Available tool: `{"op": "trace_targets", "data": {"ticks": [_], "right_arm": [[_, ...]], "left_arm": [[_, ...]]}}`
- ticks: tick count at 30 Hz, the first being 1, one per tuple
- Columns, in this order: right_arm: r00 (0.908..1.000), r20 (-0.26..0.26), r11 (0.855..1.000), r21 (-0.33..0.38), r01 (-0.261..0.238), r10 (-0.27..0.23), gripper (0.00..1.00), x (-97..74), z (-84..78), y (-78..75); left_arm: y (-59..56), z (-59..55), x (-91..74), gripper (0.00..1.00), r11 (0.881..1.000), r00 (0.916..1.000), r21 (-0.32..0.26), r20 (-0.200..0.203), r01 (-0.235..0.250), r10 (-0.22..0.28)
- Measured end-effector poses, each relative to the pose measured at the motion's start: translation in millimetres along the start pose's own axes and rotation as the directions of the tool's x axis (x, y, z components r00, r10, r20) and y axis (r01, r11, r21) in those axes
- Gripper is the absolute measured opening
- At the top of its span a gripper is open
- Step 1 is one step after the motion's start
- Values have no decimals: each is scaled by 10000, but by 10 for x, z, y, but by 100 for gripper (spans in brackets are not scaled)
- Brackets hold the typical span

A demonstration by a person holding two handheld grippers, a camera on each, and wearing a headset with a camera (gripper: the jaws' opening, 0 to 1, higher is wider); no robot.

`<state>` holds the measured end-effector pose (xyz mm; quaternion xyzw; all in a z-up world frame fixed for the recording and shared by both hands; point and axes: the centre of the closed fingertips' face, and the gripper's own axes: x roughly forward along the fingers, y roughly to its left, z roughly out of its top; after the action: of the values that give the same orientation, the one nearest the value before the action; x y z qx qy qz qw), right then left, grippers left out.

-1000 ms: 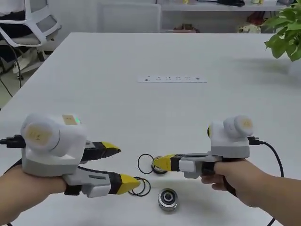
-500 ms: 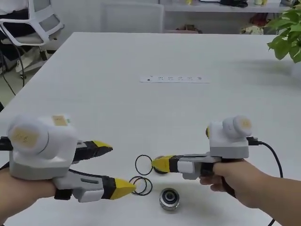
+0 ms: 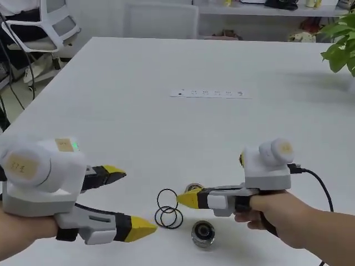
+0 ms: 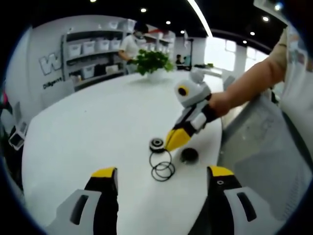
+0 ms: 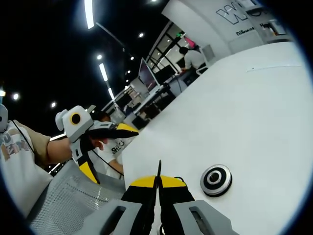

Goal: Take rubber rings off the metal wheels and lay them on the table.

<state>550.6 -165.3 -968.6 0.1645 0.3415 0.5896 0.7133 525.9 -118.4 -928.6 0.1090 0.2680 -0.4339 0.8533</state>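
Observation:
In the head view my right gripper [image 3: 186, 198] is shut, its yellow tip pinching a thin black rubber ring [image 3: 158, 198] that lies flat on the white table [image 3: 183, 127]. Seen from the right gripper view, that ring [image 5: 159, 171] is a black line rising edge-on between the closed jaws. Two more rings [image 3: 168, 210] overlap just in front of it. One metal wheel [image 3: 193, 188] sits half hidden behind the right gripper, and a second wheel [image 3: 203, 233] is nearer me. My left gripper [image 3: 128, 200] is open, left of the rings and holding nothing.
A white power strip [image 3: 211, 93] lies mid-table. A green plant [image 3: 341, 47] stands at the far right, and an office chair [image 3: 41, 25] at the far left corner. The right gripper's cable [image 3: 321, 185] trails off to the right.
My left gripper has drawn back to the left, off the two overlapping rings. The right gripper stays shut on its ring beside the wheels. The head camera has shifted slightly.

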Motion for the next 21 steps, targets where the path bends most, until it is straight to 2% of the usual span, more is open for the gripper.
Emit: {"op": "trace_targets", "data": {"ticks": [21], "right_arm": [[9976, -686, 10000, 16, -92, 92, 0, 126, -176, 24]], "left_arm": [[0, -65, -35, 80, 10000, 9999, -93, -105, -23, 22]]}}
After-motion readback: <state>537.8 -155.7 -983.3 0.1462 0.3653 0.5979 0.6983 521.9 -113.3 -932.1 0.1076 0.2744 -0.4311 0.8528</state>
